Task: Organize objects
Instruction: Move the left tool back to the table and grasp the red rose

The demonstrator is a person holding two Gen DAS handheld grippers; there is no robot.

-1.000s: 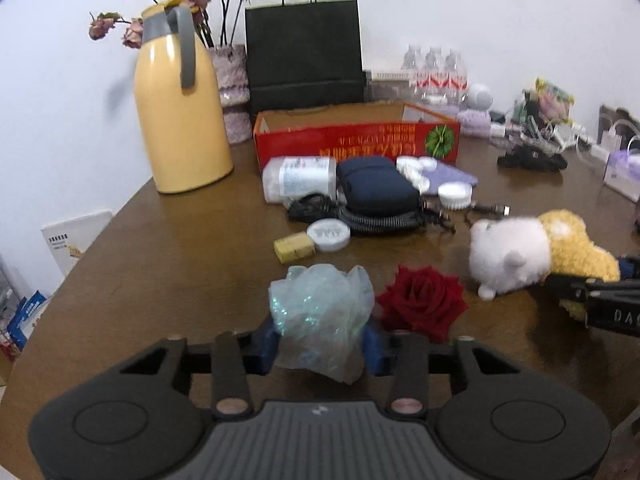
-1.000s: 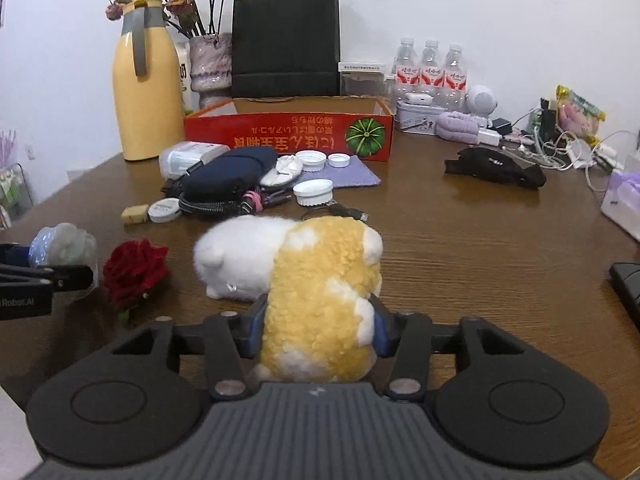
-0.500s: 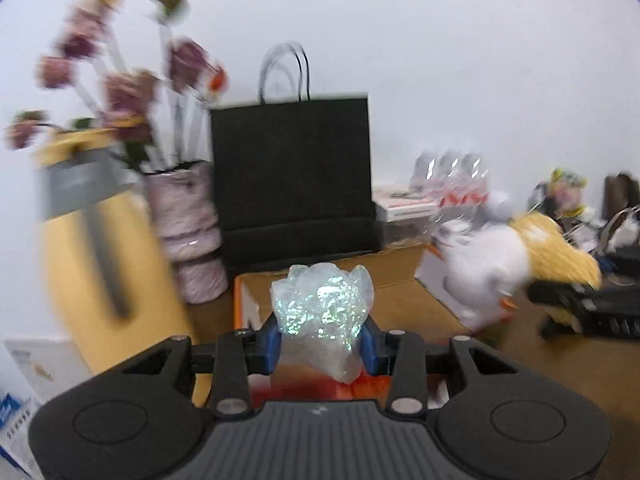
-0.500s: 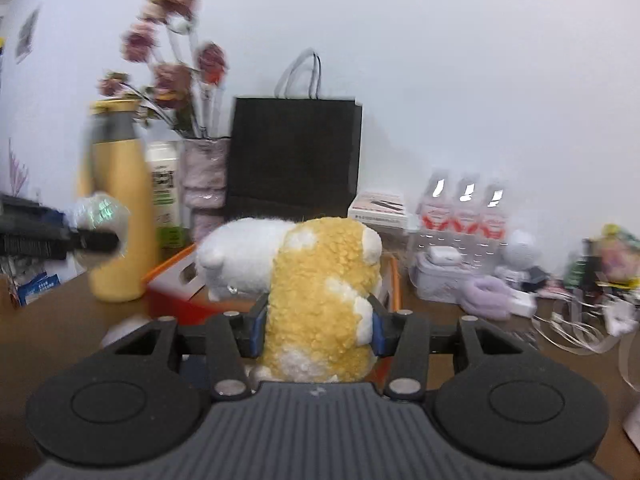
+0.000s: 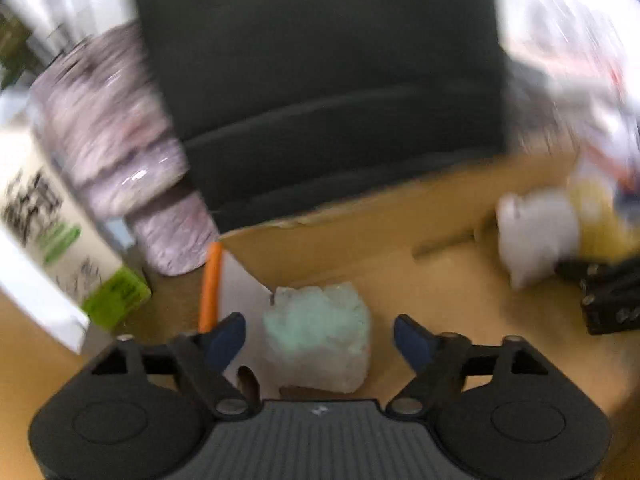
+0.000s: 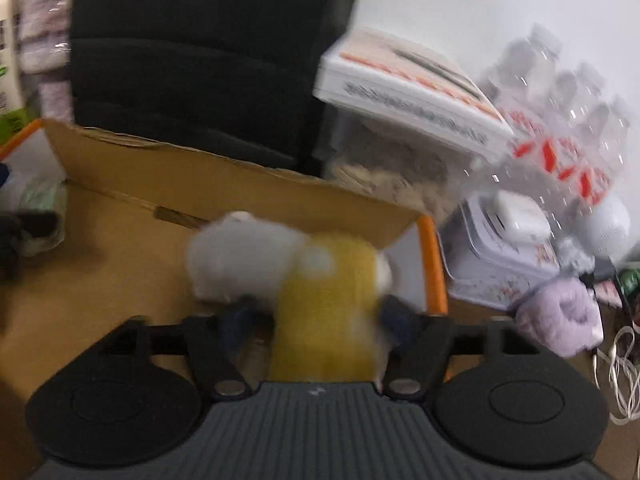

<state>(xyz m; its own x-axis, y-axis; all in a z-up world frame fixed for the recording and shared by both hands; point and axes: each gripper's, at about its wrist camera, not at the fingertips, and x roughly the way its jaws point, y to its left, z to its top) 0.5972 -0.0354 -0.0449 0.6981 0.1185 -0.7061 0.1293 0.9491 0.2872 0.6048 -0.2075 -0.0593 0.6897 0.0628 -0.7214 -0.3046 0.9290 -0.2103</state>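
Observation:
My left gripper (image 5: 320,338) is open over the inside of the cardboard box (image 5: 400,216). The crumpled iridescent plastic wrap (image 5: 318,336) lies between its spread blue fingertips, free of both pads. My right gripper (image 6: 316,322) holds its blue fingertips against the yellow and white plush toy (image 6: 304,280), low inside the same box (image 6: 200,184). The image is blurred, so the grip is not sharp. The plush (image 5: 540,236) and right gripper also show at the right of the left wrist view.
A black paper bag (image 5: 320,80) stands right behind the box. A mauve vase (image 5: 120,152) and a white-green carton (image 5: 52,248) stand left of it. Right of the box are a book (image 6: 408,92), water bottles (image 6: 560,120), a tin (image 6: 508,256) and a purple scrunchie (image 6: 560,316).
Both grippers moved forward and down into the cardboard box. My left gripper opened and let go of the plastic wrap. My right gripper carried the plush into the box.

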